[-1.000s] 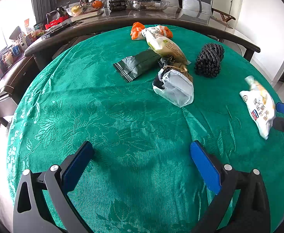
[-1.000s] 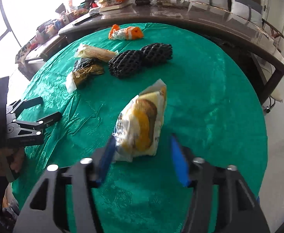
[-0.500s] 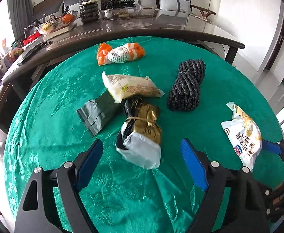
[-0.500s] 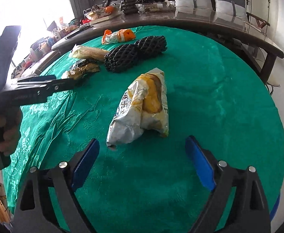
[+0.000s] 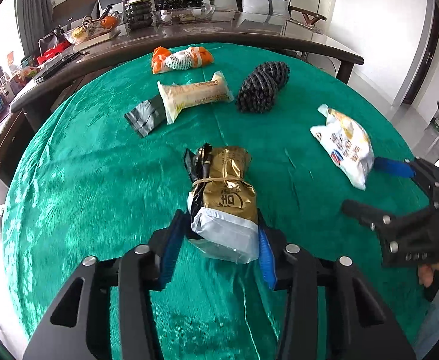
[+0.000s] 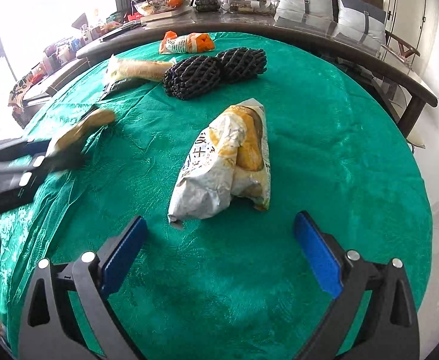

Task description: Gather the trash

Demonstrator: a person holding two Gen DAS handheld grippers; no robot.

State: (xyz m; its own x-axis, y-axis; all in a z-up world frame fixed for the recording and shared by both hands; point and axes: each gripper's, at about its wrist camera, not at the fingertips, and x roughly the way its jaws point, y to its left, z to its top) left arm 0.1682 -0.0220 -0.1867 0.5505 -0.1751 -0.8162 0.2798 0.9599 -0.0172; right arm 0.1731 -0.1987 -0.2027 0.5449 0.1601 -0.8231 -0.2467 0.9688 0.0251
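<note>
My left gripper (image 5: 218, 249) is shut on the white end of a gold and white snack bag (image 5: 224, 198) on the green tablecloth. It also shows blurred in the right wrist view (image 6: 81, 129). My right gripper (image 6: 219, 252) is open just short of a crumpled white and yellow chip bag (image 6: 228, 165), which sits between the lines of its fingers. The chip bag also shows in the left wrist view (image 5: 344, 144). Farther back lie a cream wrapper (image 5: 194, 94), a grey pouch (image 5: 147, 115), an orange and white bag (image 5: 182, 58) and black foam netting (image 5: 263, 88).
The round table (image 5: 84, 180) has a green cloth. A long dark table (image 5: 249, 34) with bowls, a plant and clutter curves close behind it. The floor drops away at the right edge (image 6: 429, 180).
My left gripper moved forward over the gold and white bag and closed on its near end. My right gripper stayed open and crept closer to the chip bag.
</note>
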